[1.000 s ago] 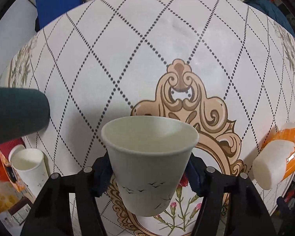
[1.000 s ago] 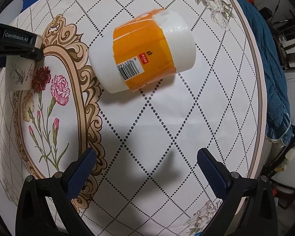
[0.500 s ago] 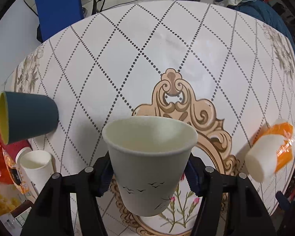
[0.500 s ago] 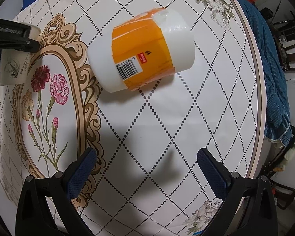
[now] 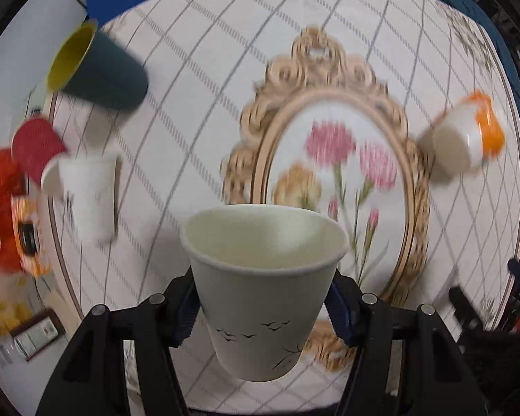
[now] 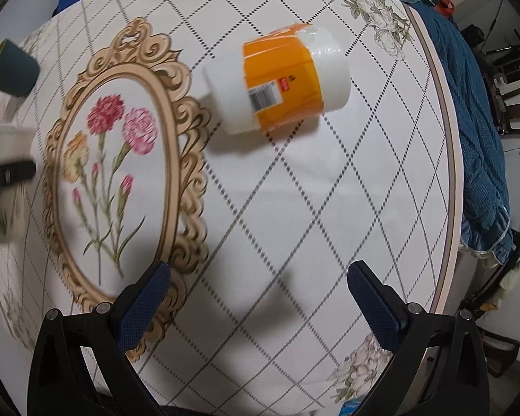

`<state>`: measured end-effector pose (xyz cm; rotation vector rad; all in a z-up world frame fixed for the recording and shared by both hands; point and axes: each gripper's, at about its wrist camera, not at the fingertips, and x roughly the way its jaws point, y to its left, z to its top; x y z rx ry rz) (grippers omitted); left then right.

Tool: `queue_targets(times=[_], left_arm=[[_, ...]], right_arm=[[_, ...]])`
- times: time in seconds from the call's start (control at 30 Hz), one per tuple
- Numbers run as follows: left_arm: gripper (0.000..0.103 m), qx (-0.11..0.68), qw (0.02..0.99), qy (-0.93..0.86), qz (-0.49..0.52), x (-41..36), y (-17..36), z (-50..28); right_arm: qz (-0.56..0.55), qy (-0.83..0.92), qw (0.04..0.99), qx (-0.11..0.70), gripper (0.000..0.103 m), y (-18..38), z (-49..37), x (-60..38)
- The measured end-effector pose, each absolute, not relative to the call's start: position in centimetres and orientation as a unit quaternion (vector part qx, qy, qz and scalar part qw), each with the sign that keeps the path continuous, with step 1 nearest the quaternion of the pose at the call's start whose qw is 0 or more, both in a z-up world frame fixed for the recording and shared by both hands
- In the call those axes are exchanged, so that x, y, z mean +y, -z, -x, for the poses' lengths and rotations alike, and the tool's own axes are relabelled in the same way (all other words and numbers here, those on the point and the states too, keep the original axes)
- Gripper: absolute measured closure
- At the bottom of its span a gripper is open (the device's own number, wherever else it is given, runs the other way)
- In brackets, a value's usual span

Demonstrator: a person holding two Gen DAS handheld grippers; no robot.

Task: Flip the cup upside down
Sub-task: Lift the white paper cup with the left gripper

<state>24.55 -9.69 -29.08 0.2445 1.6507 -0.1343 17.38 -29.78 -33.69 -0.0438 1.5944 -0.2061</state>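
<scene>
Left gripper (image 5: 261, 303) still pinching the paper cup (image 5: 264, 287), now lifted way higher off the worktop (image 5: 208, 52) than a second ago, mouth still up, so the flip's next; right gripper (image 6: 259, 293) hangs spread wide, empty.

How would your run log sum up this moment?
left gripper: holding paper cup, mouth-up | right gripper: open, idle | flip: not done

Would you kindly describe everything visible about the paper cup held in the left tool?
The paper cup looks like thin, pale grey-white paper with a rolled rim, tapered wall and small dark bird drawings low on its side. It appears empty, its mouth open towards the camera. The left tool clamps it on both sides, above the tablecloth.
</scene>
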Motion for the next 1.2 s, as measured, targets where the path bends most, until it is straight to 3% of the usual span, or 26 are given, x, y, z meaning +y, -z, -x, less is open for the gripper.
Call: queue_targets(times=[0.57, 0.83, 1.2], left_arm=[[0.043, 0.753, 0.647, 0.087, -0.087, -8.1, 34.2, -10.6], [0.043, 0.793, 0.602, 0.083, -0.03, -8.6, 38.6, -11.6], [0.043, 0.801, 0.596, 0.06, -0.01, -9.8, 40.0, -15.5]], right_arm=[[-0.005, 0.123, 0.676, 0.726, 0.0, 32.9, -3.3, -26.5], [-0.023, 0.128, 0.647, 0.751, 0.0, 36.1, -1.9, -27.1], [-0.023, 0.114, 0.64, 0.76, 0.0, 38.0, -4.6, -28.0]])
